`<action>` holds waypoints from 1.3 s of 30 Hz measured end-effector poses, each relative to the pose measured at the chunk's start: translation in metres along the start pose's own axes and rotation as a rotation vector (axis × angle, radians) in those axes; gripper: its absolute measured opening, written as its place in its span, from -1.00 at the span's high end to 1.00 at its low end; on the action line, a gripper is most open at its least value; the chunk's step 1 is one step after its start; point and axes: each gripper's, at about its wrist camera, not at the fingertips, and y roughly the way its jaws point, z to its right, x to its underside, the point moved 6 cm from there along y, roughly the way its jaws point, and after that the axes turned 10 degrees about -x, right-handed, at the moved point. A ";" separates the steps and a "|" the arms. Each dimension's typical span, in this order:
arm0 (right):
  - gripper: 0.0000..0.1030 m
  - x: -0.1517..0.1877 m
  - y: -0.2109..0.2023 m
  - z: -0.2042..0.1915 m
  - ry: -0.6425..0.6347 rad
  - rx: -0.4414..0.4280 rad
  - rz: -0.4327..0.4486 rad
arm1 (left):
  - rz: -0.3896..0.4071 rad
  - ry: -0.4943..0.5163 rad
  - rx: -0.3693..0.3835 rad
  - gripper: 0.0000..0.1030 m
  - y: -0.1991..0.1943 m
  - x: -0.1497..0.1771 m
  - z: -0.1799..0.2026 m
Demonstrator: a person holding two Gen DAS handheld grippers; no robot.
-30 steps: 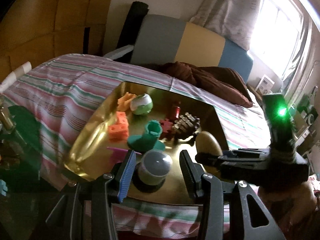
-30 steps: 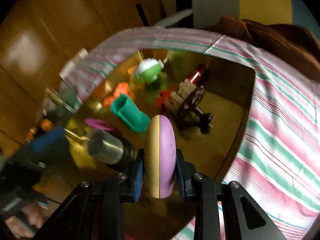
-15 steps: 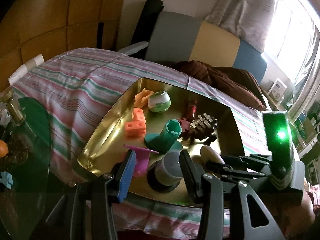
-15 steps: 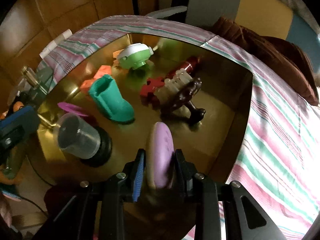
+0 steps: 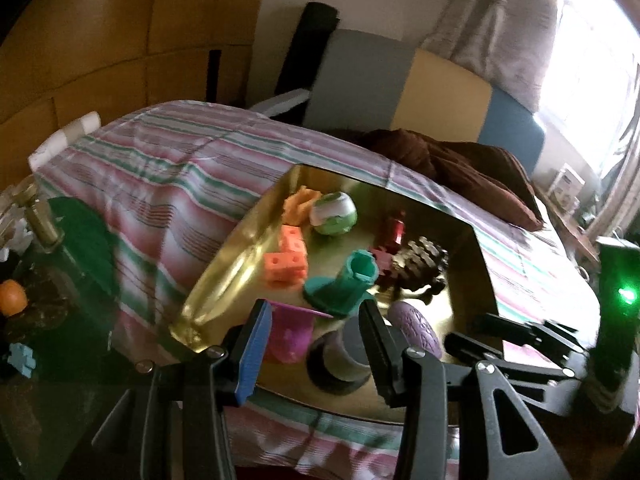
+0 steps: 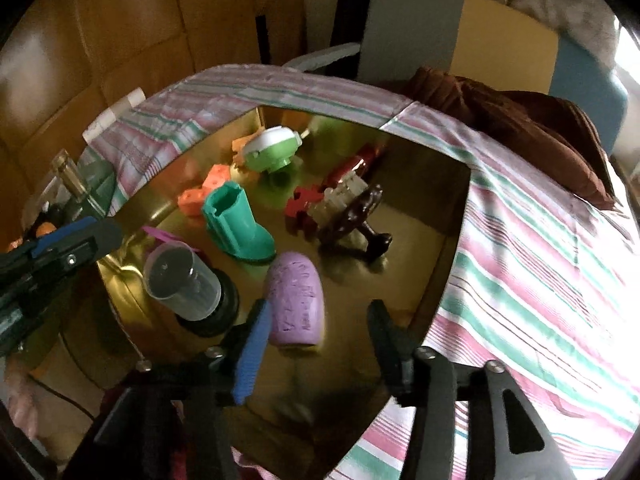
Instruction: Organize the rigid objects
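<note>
The right gripper (image 6: 316, 324) is spreading its jaws, and the purple oval piece (image 6: 297, 304) lies flat on the gold tray (image 6: 420, 216) just ahead of them, close by the blue pad but, as far as I can tell, no longer pressed. To my eye this is the letting-go step: the piece is down among the other toys, and the next move calls for the gripper to back straight up and away without nudging it. The left gripper (image 5: 316, 344) hangs over the tray's near edge with jaws at a middling spread, empty; a pink cup-like toy (image 5: 290, 336) and a clear cup on a black base (image 5: 344, 356) sit just beyond its fingers. Further in stand a teal boot-shaped piece (image 6: 236, 226), orange blocks (image 5: 286, 260), a green and white ball-like toy (image 6: 270, 152) and a dark brown toy (image 6: 352, 216). The tray's right half is mostly bare, with room there; its raised rim and the striped cloth (image 6: 540, 264) hem it in.
</note>
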 end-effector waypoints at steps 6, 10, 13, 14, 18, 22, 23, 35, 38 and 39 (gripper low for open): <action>-0.88 -0.006 -0.017 0.000 0.047 -0.014 0.071 | 0.019 -0.003 -0.073 0.11 -0.003 -0.005 -0.006; -0.99 -0.014 -0.029 -0.004 0.049 -0.007 0.122 | 0.036 0.020 -0.123 0.11 -0.007 -0.009 -0.006; -0.99 -0.020 -0.037 -0.007 0.047 0.016 0.150 | 0.037 0.020 -0.185 0.11 -0.010 -0.013 -0.010; -0.99 -0.023 -0.040 -0.008 0.047 0.021 0.162 | 0.034 0.019 -0.202 0.11 -0.011 -0.013 -0.012; -0.99 -0.030 -0.048 -0.010 0.064 0.055 0.191 | -0.006 0.026 -0.251 0.11 -0.011 -0.015 -0.019; -0.99 -0.038 -0.053 -0.009 0.102 0.112 0.215 | -0.016 0.052 -0.287 0.11 -0.012 -0.015 -0.022; -0.99 -0.039 -0.055 -0.010 0.109 0.116 0.224 | -0.014 0.058 -0.293 0.11 -0.013 -0.015 -0.023; -0.99 -0.035 -0.056 -0.017 0.159 0.166 0.250 | -0.005 0.115 -0.289 0.11 -0.023 -0.016 -0.013; -0.99 -0.033 -0.055 -0.013 0.181 0.172 0.242 | -0.004 0.123 -0.290 0.11 -0.024 -0.015 -0.011; -0.99 -0.032 -0.054 -0.011 0.188 0.176 0.241 | -0.006 0.123 -0.288 0.11 -0.024 -0.015 -0.011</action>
